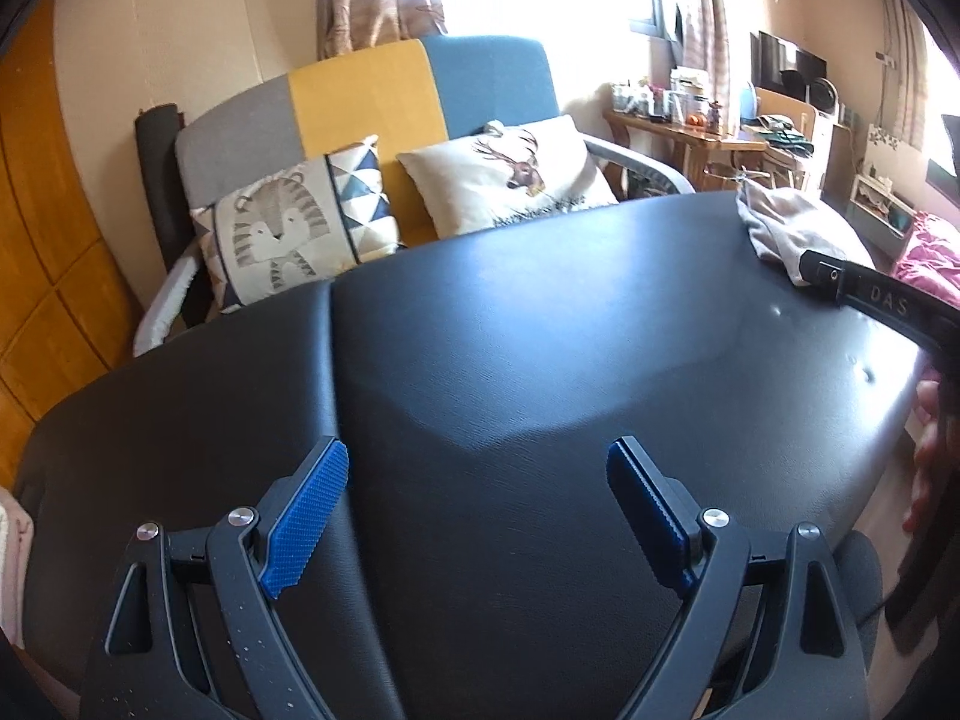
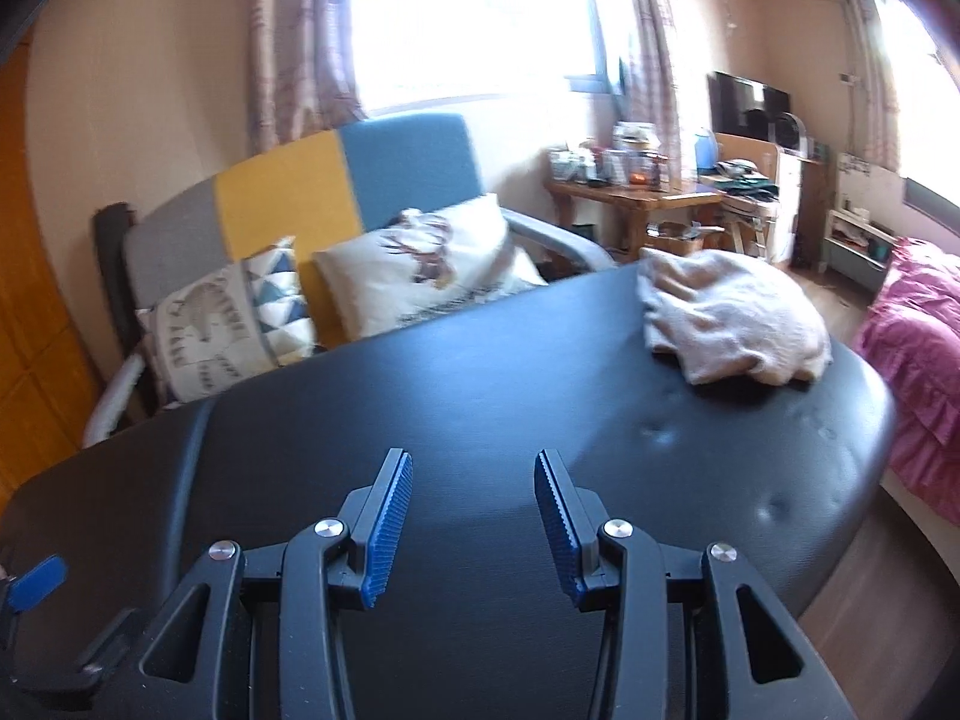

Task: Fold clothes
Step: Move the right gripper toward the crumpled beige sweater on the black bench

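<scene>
Both the left gripper [image 1: 477, 501] and right gripper [image 2: 473, 516] hang spread and empty over the black table [image 2: 480, 372]; a crumpled beige garment [image 2: 729, 315] lies at its far right

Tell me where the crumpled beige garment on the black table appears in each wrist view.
Left wrist view: crumpled beige garment at the far right edge of the black table, partly behind the right gripper's finger.
Right wrist view: garment at upper right, on the table's far right corner.
Shared landmark: the deer-print pillow on the sofa.
</scene>
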Motion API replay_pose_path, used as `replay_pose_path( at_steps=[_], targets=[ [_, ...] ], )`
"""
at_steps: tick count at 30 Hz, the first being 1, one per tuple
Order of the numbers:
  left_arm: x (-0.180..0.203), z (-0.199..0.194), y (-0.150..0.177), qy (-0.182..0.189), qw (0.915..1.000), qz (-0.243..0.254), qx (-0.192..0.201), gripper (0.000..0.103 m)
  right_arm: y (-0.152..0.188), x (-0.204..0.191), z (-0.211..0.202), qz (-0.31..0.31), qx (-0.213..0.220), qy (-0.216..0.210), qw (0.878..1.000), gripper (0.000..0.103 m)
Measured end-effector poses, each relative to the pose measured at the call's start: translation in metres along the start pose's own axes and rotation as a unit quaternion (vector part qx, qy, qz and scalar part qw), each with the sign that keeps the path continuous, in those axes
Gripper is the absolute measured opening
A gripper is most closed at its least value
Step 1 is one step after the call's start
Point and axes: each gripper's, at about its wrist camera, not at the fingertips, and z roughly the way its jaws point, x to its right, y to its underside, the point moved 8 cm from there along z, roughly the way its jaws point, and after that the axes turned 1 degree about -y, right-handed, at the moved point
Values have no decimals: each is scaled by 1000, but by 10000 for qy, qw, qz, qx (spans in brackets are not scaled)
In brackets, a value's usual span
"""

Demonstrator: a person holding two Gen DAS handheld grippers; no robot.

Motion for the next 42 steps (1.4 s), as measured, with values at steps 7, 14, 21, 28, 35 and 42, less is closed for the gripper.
replay_pose_path(
  at_steps=[7,14,21,28,35,42],
  targets=[
    [25,29,3,414,9977,203,-503,91,-10,86,32,371,-38,479,9982,43],
    [62,27,5,721,9951,462,-494,91,-40,165,59,254,192,1219,9920,43],
    [65,53,-2,818,9923,456,-810,91,-54,207,110,-262,-56,1605,9867,43],
    [83,68,-3,955,9904,534,-851,91,-57,236,137,-5,-399,1658,9854,43],
    [83,82,13,858,9887,704,-1010,91,-58,236,143,77,-491,1662,9848,43],
    [77,94,25,859,9868,357,-1329,91,-63,209,138,-25,-355,1569,9870,43]
  ],
)
